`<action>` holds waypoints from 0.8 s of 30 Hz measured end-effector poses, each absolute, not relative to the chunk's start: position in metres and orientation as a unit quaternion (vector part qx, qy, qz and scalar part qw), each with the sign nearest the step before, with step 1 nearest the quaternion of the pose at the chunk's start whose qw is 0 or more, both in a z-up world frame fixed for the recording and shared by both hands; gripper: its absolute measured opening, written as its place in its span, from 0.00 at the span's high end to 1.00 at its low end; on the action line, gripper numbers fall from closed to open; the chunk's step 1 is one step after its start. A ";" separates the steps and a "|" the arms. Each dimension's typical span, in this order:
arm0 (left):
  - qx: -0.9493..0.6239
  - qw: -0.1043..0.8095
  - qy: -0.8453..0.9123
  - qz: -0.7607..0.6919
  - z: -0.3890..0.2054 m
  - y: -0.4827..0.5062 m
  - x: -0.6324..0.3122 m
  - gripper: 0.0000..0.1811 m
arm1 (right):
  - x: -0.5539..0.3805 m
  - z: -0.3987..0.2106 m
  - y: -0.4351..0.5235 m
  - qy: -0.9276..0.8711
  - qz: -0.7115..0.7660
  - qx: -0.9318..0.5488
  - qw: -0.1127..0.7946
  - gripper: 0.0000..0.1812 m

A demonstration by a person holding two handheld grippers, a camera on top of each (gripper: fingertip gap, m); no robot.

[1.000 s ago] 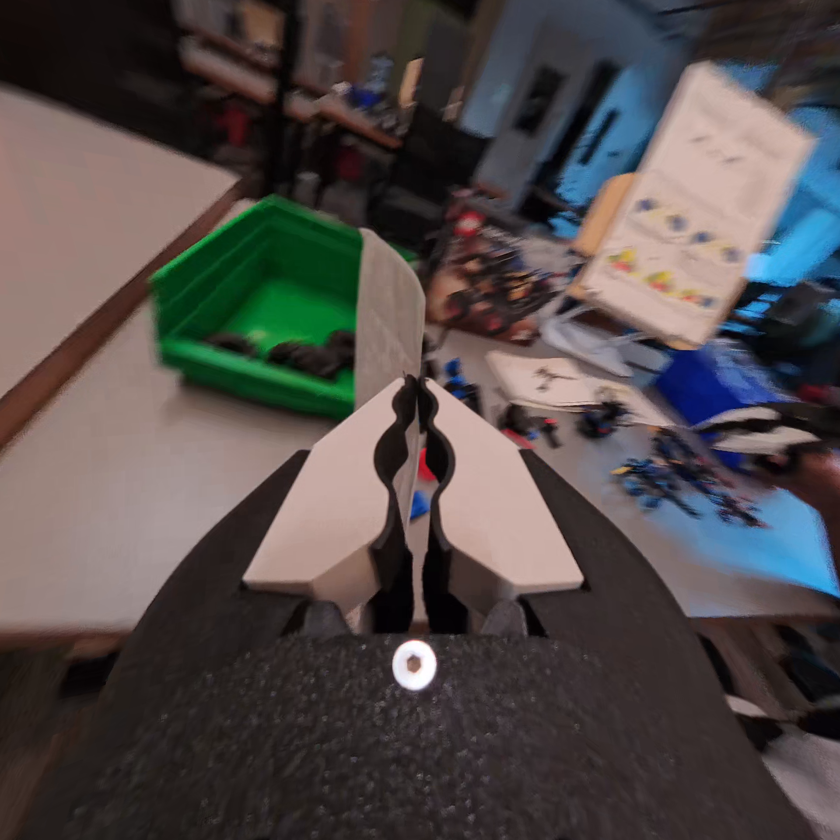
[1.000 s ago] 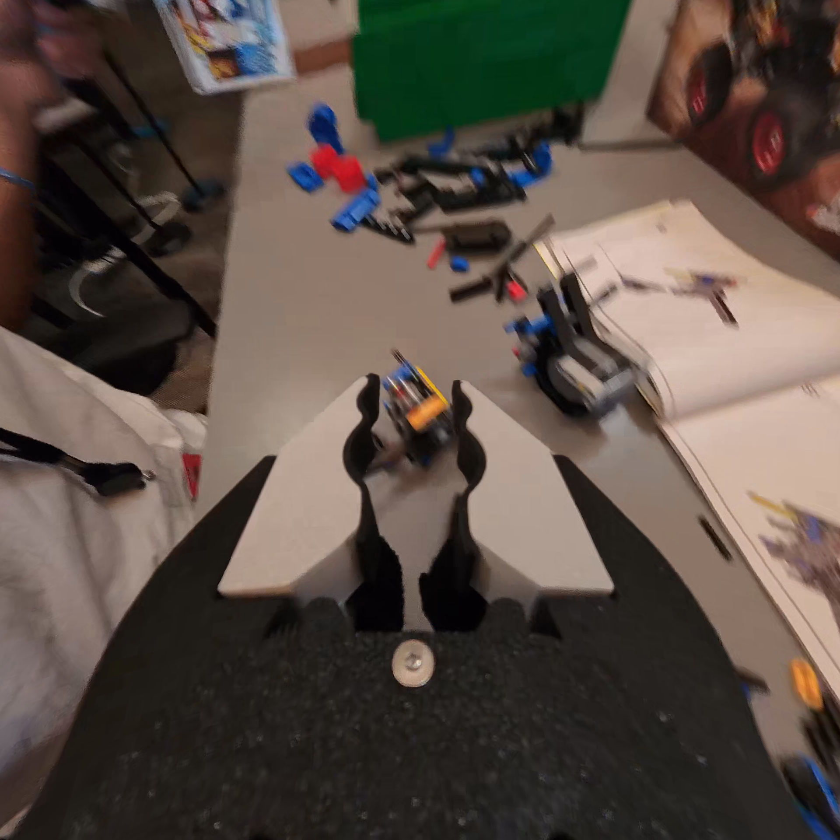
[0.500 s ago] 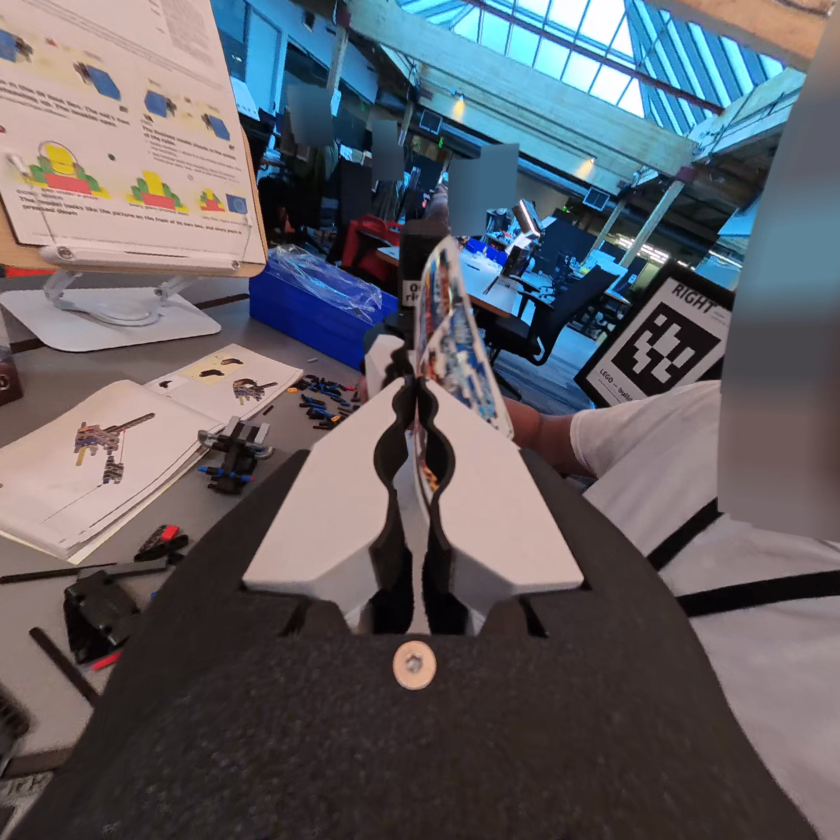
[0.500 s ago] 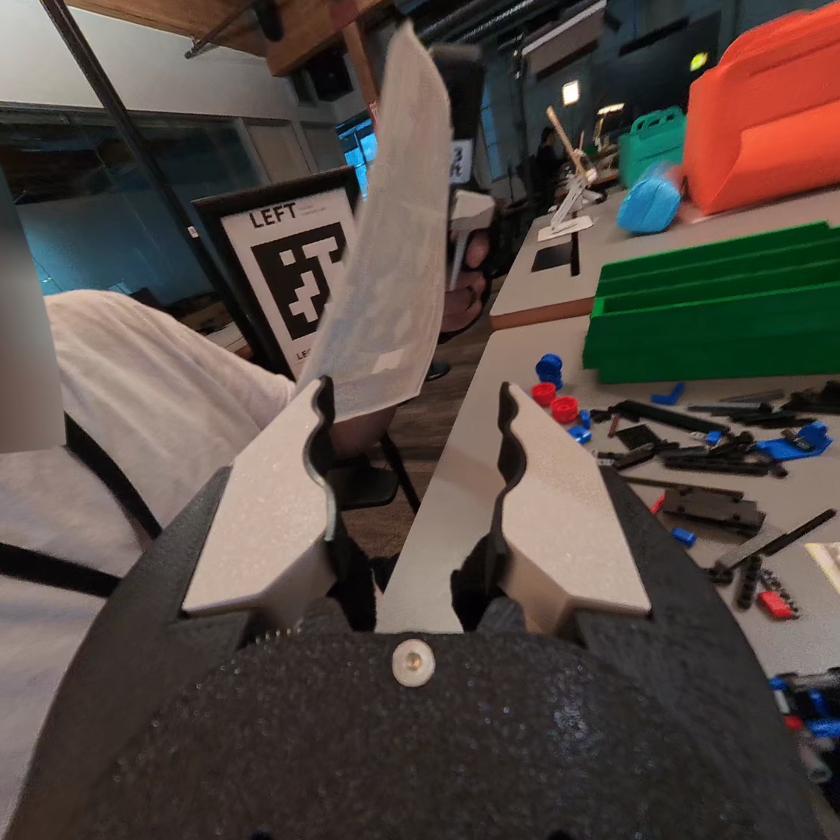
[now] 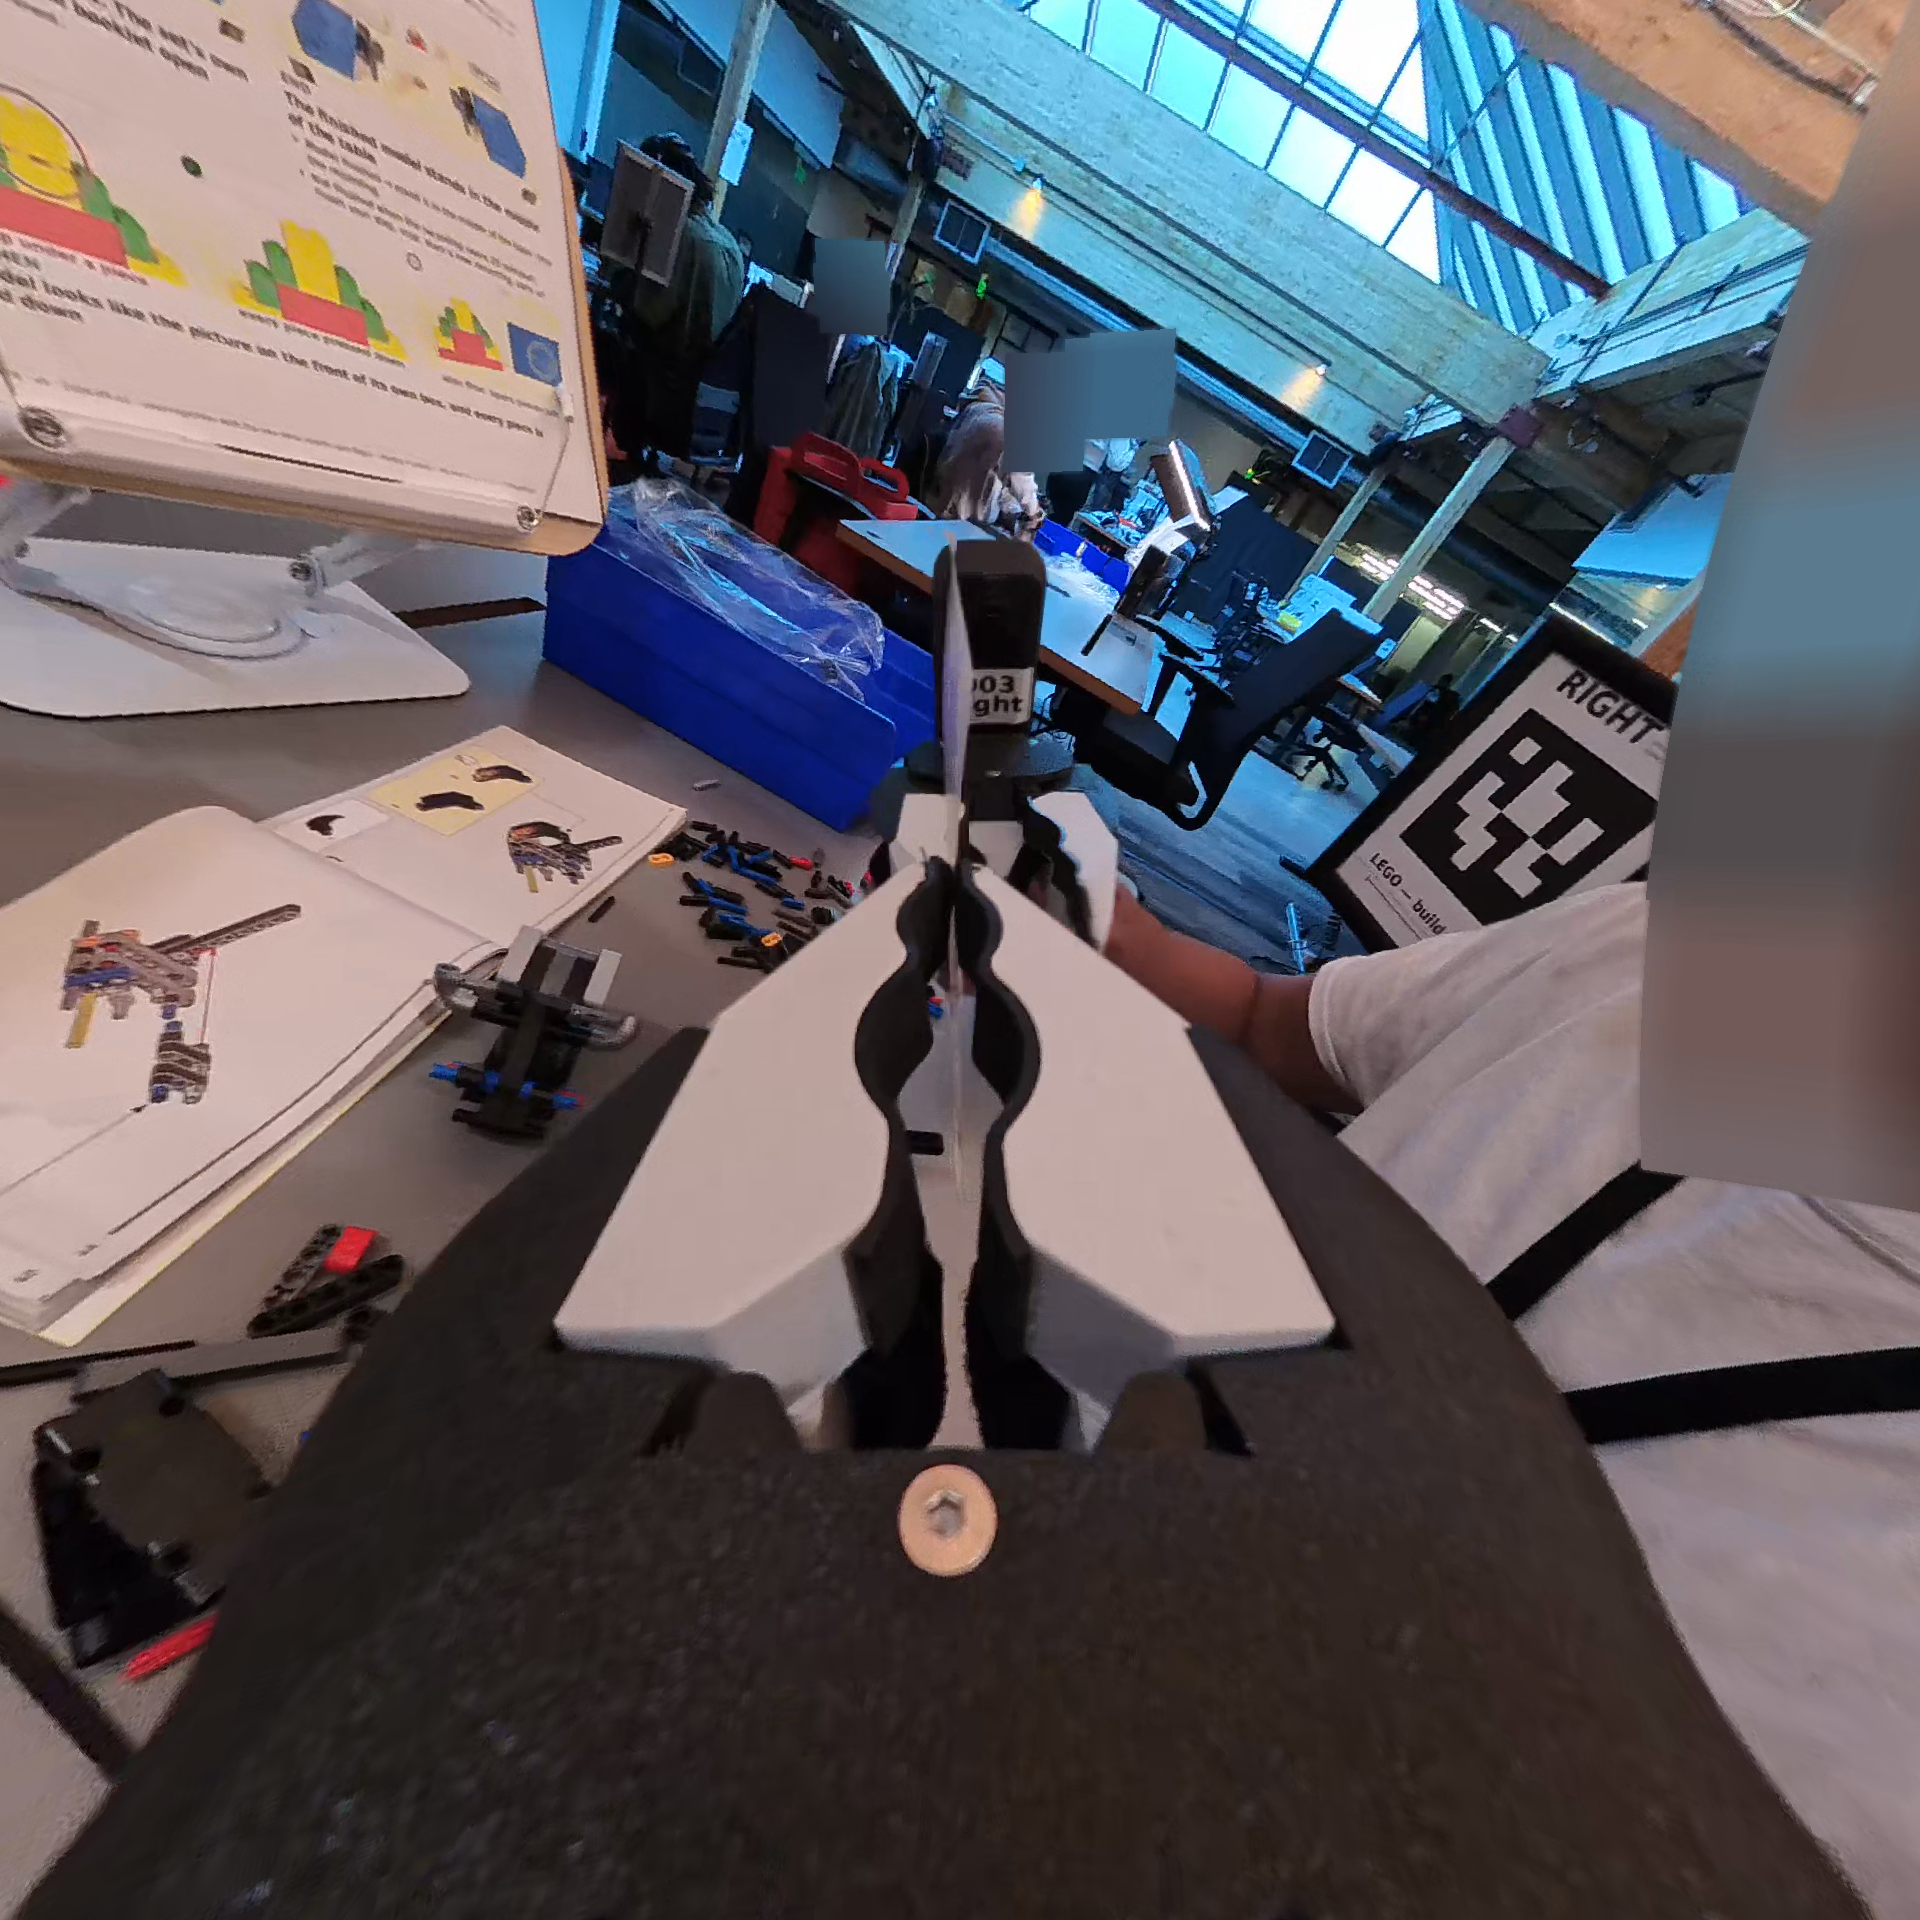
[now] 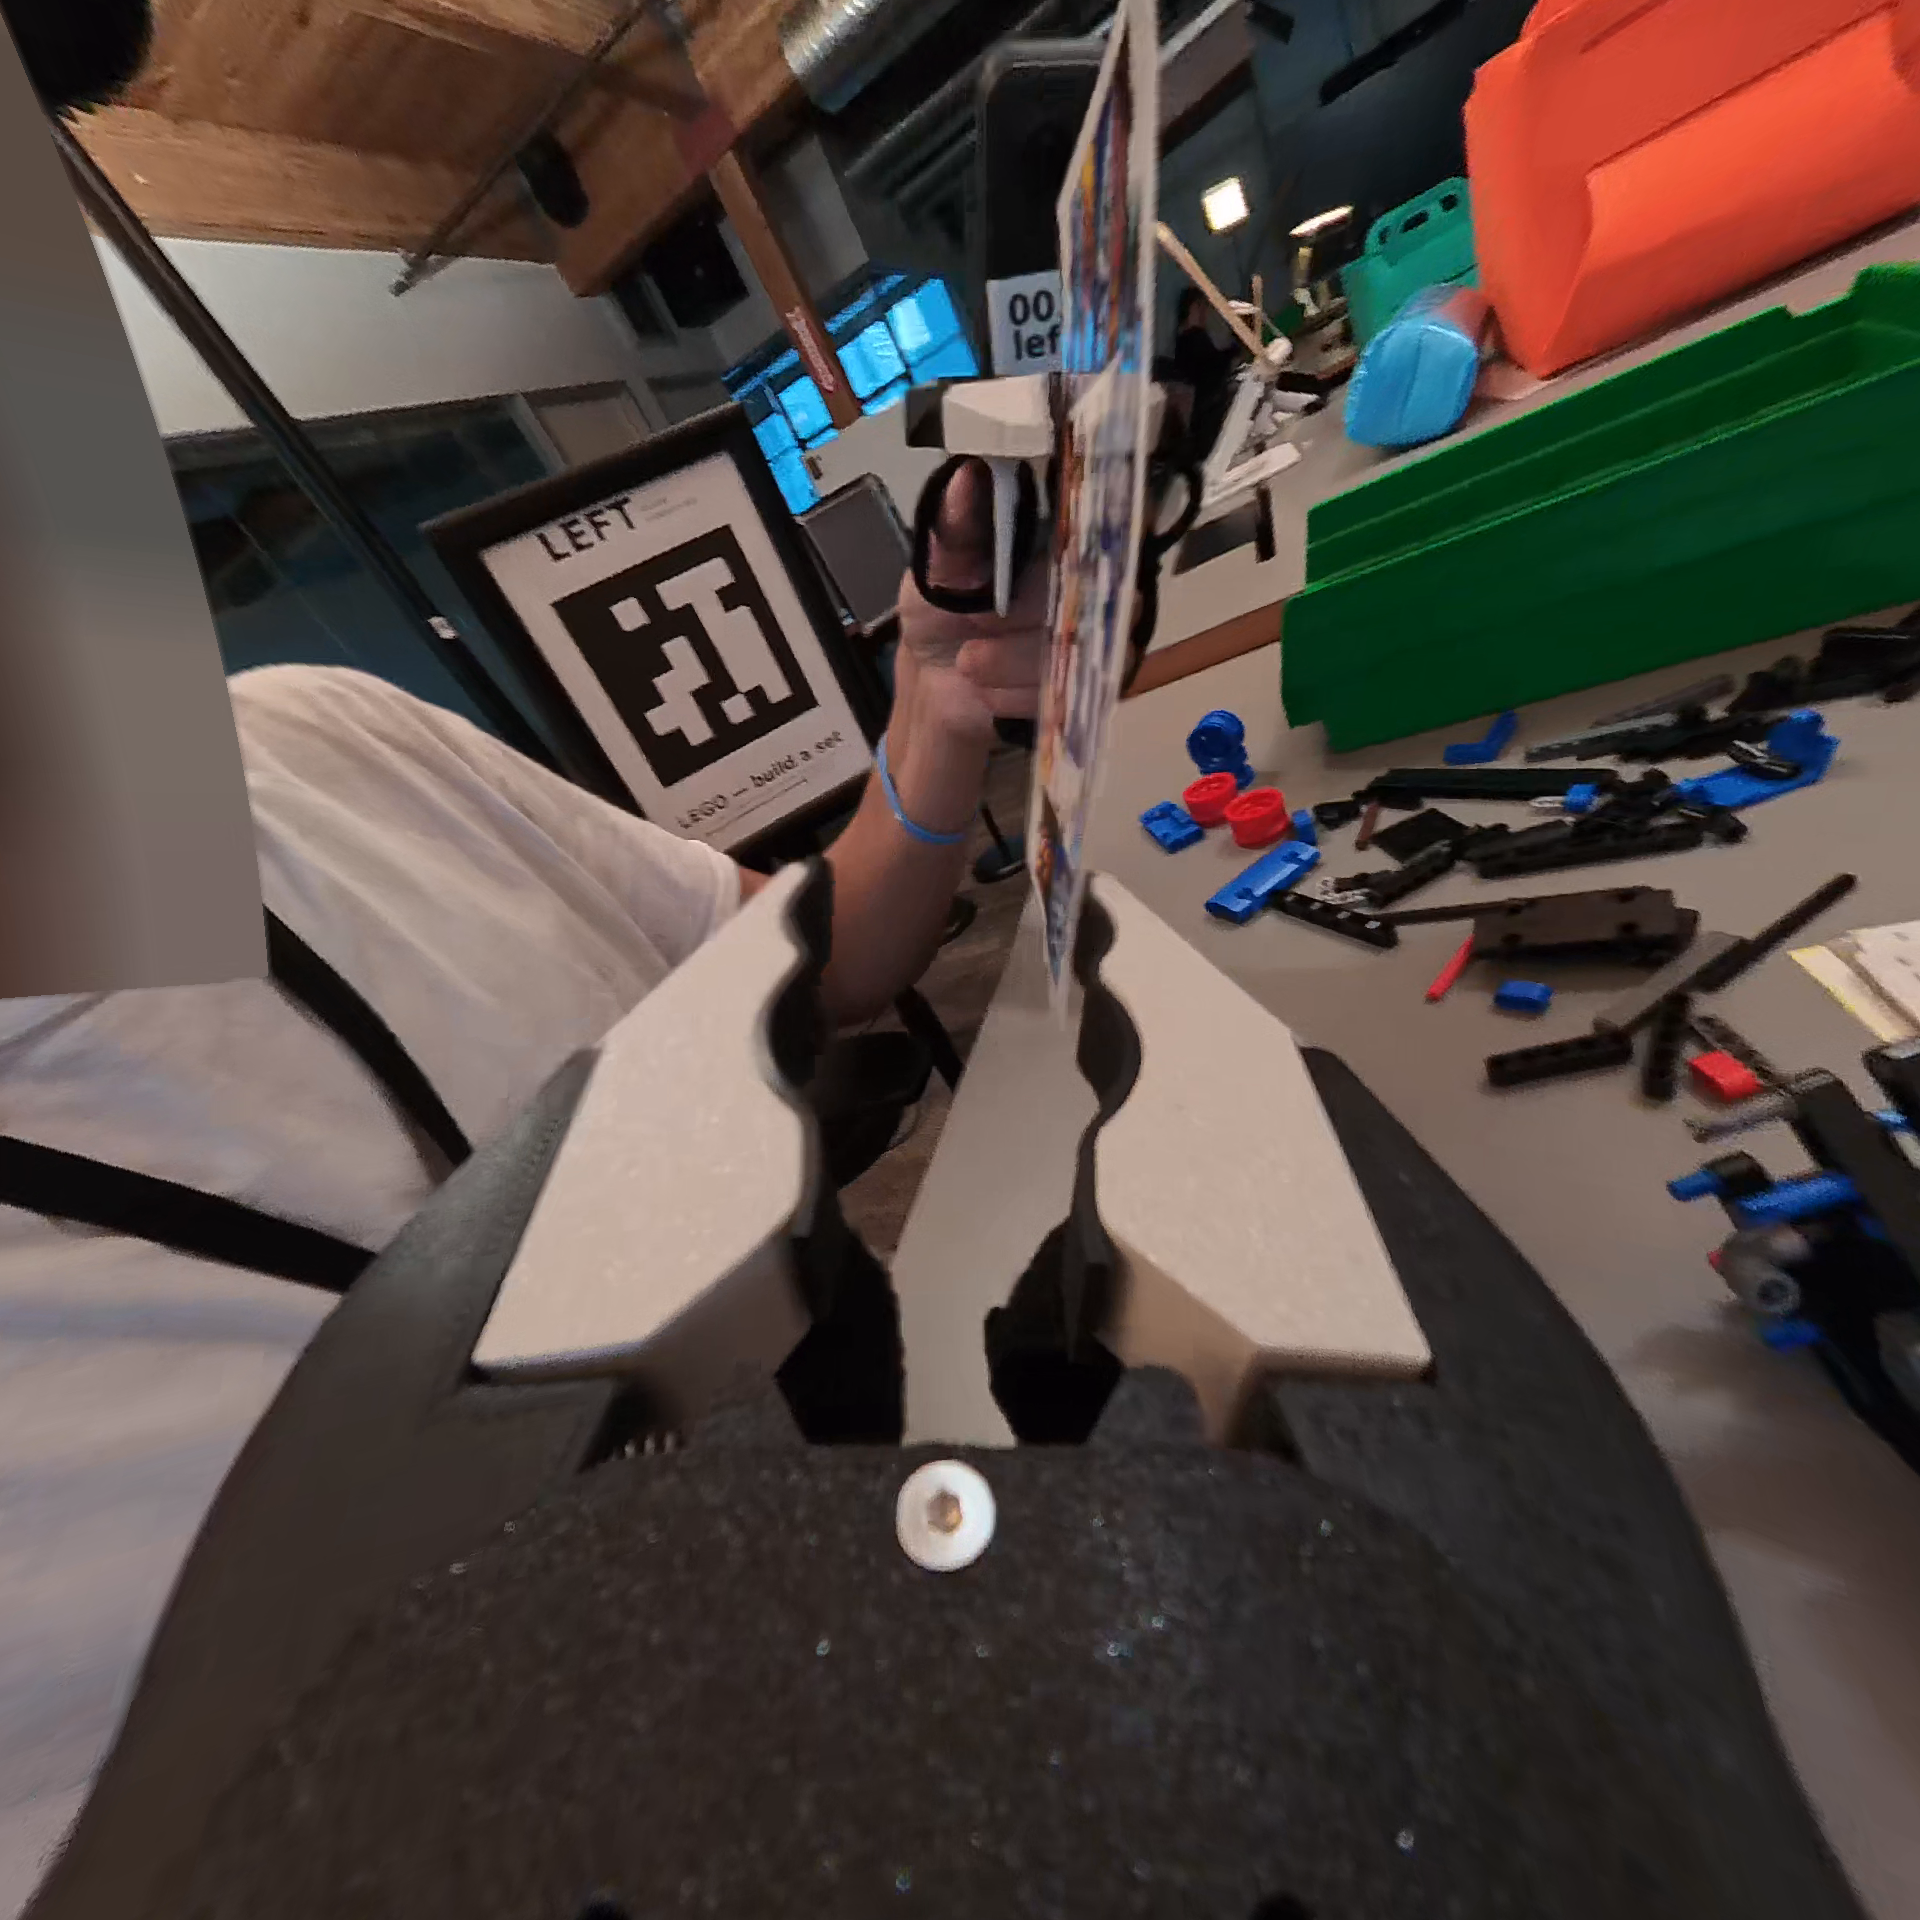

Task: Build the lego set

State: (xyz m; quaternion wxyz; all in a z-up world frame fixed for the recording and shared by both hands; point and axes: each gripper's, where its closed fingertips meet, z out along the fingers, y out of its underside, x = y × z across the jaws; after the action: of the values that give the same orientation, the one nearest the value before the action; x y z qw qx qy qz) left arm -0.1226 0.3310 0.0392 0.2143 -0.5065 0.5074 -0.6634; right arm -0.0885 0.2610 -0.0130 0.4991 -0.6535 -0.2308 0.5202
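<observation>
My left gripper is shut on a thin printed sticker sheet, which I see edge-on standing up from the fingertips. In the right wrist view the sheet hangs upright, held higher up by the left gripper. Its lower edge sits between the fingers of my right gripper, close to the right finger. My right gripper is open. A partly built black and blue model stands on the grey table beside an open instruction booklet.
Loose black, blue and red pieces lie before a green bin. More small pieces, a blue bin and an instruction board on a stand stand at the left. A person in a white shirt is close. One gripper's finger ends stand about 10 cm off the other's.
Both grippers rose from the table and turned to face each other. My right gripper opened wide. The sheet turned edge-on and its lower edge came between the right fingers.
</observation>
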 end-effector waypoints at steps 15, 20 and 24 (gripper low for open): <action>-0.527 0.191 0.539 -0.629 -0.024 0.338 -0.084 0.76 | -0.033 -0.014 0.292 -0.074 0.534 -0.656 0.528 1.00; -0.501 0.109 0.552 -0.658 -0.039 0.298 -0.078 0.83 | -0.028 -0.010 0.293 -0.062 0.549 -0.640 0.534 1.00; -0.499 0.131 0.476 -0.712 -0.020 0.313 -0.078 0.93 | -0.024 -0.013 0.295 -0.063 0.524 -0.653 0.543 1.00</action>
State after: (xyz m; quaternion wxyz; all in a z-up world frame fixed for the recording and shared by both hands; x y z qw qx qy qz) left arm -0.0776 0.3133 -0.0201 0.1310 -0.4989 0.4764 -0.7120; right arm -0.0245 0.2950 -0.0133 0.5431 -0.6528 -0.0627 0.5244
